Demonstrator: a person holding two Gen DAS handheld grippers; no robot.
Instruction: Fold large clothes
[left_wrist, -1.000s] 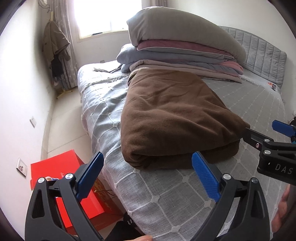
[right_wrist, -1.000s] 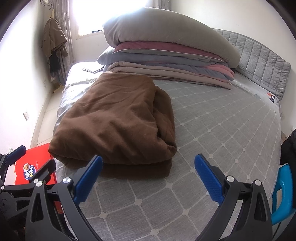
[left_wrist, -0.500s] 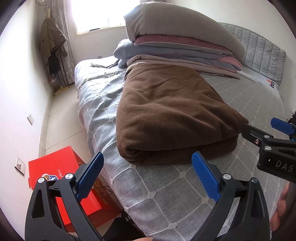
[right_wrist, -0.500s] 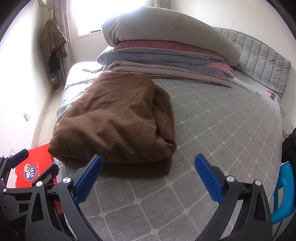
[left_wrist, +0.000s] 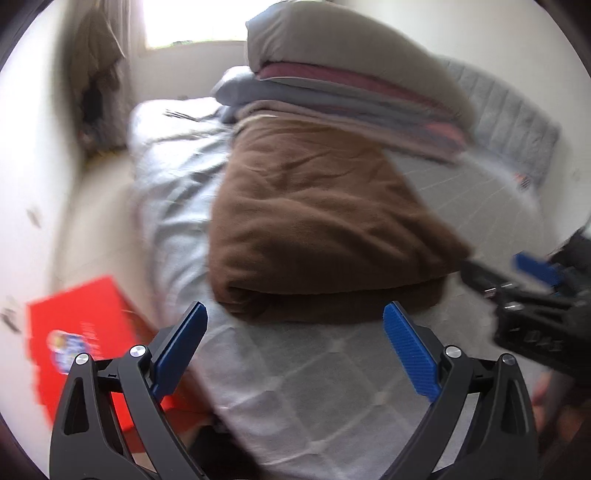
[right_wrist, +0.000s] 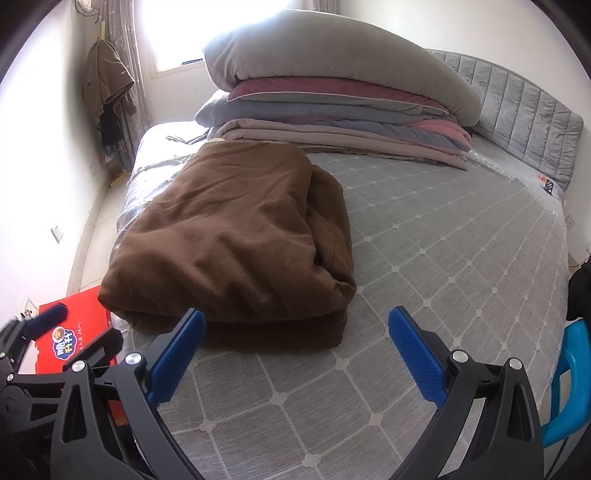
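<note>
A folded brown blanket (left_wrist: 317, 221) (right_wrist: 240, 240) lies in a thick stack on the grey quilted bed (right_wrist: 443, 240), near its left edge. My left gripper (left_wrist: 295, 347) hovers open just short of the blanket's near edge, holding nothing; this view is motion-blurred. My right gripper (right_wrist: 295, 347) is open too, over the bed cover in front of the blanket's near right corner. The right gripper (left_wrist: 532, 273) shows at the right edge of the left wrist view, and the left gripper (right_wrist: 66, 332) at the lower left of the right wrist view.
A pile of folded quilts and a grey pillow (right_wrist: 332, 92) fills the head of the bed by the padded headboard (right_wrist: 517, 122). A red box (left_wrist: 81, 332) sits on the floor left of the bed. Clothes (right_wrist: 107, 85) hang by the window. A blue chair (right_wrist: 569, 387) stands at right.
The left wrist view has swung and blurred, moving closer and a little left, so the blanket now looms larger. The right gripper has crept slightly forward. Both stay open.
</note>
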